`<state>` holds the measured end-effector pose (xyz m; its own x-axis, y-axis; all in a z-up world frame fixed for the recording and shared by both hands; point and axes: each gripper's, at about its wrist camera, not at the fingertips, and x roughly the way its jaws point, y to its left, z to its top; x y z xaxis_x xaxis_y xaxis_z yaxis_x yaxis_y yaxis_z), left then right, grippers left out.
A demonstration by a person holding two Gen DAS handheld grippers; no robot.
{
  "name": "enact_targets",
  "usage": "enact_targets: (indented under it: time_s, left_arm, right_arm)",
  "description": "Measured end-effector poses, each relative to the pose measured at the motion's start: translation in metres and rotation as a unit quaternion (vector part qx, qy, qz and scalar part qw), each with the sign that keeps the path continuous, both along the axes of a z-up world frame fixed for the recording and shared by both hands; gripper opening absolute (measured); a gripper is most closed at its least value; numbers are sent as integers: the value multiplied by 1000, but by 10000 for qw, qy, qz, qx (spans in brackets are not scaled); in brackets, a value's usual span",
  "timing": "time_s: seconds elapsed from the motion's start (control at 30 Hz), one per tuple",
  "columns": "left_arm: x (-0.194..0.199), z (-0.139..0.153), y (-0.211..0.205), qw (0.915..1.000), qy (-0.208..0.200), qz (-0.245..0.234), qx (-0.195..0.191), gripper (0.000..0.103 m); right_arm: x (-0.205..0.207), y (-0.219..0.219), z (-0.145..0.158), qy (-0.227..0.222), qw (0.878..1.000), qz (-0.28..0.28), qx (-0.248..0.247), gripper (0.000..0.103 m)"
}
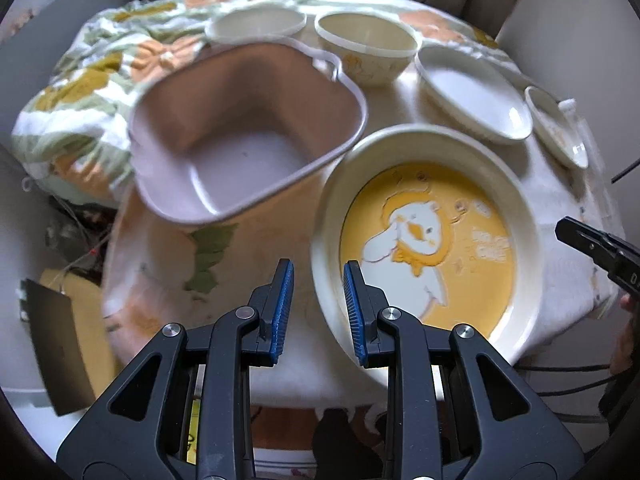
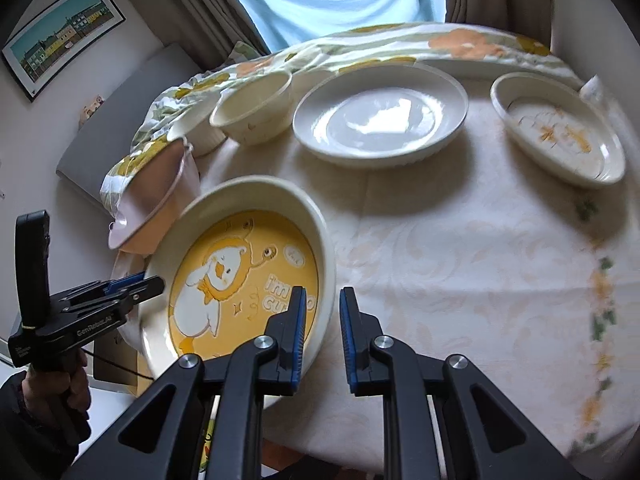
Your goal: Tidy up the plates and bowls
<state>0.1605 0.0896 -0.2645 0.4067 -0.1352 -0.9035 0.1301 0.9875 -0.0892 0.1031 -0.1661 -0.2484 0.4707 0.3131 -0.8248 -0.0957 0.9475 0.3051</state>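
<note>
1. Left gripper (image 1: 316, 264): the jaws are clenched on the near-left rim of the yellow plate (image 1: 460, 240). In the right wrist view this gripper enters at 9 o'clock, held by a hand (image 2: 60, 384) in a dark sleeve. Its blue pads pinch the plate's edge from above and below.

2. Right gripper (image 2: 322, 292): the jaws are drawn narrow, with the plate's right rim standing between the 2 blue pads. This is a grasp on the same plate. In the left wrist view its black tip shows at 3 o'clock, just beside the plate.

3. Yellow plate: a deep cream-rimmed plate with a cartoon duck printed on its yellow base. It sits at the near edge of the table, tilted, between the 2 grippers.

4. Pink tub (image 1: 240, 152): a rounded square tub at 10 o'clock from the yellow plate, close beside its rim. It appears empty.

5. Far row, left wrist view, left to right:
- a low white cup (image 1: 256, 24) at 12 o'clock;
- a cream bowl (image 1: 368, 48) at 1 o'clock;
- a plain white plate (image 1: 472, 96) at 2 o'clock;
- a small plate (image 1: 556, 128) with orange marks, nearest the right edge.

6. Surface: a pale tablecloth (image 2: 460, 260) with a faint leaf pattern covers the table. A bunched floral cloth (image 1: 80, 92) lies along its far-left side.
</note>
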Motion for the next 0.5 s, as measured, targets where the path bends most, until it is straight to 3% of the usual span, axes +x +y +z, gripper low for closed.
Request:
enact_targets:
  time_s: [0.17, 0.2, 0.23, 0.3, 0.5]
  left_arm:
    - [6, 44, -15, 9997, -205, -136, 9, 22]
    - [9, 49, -19, 9996, -228, -174, -36, 22]
    - [15, 53, -23, 9994, -233, -234, -115, 22]
    - [25, 58, -33, 9986, -133, -398, -324, 22]
    - [61, 61, -64, 9926, 340, -526, -1036, 23]
  right_arm:
    - [0, -8, 36, -70, 9998, -130, -129, 20]
    - [2, -11, 43, -110, 9996, -175, -181, 38]
    - [3, -13, 48, -125, 9995, -194, -197, 70]
    - [5, -19, 58, -211, 9994, -236, -120, 94]
    - [15, -40, 75, -649, 9972, -316, -204, 94]
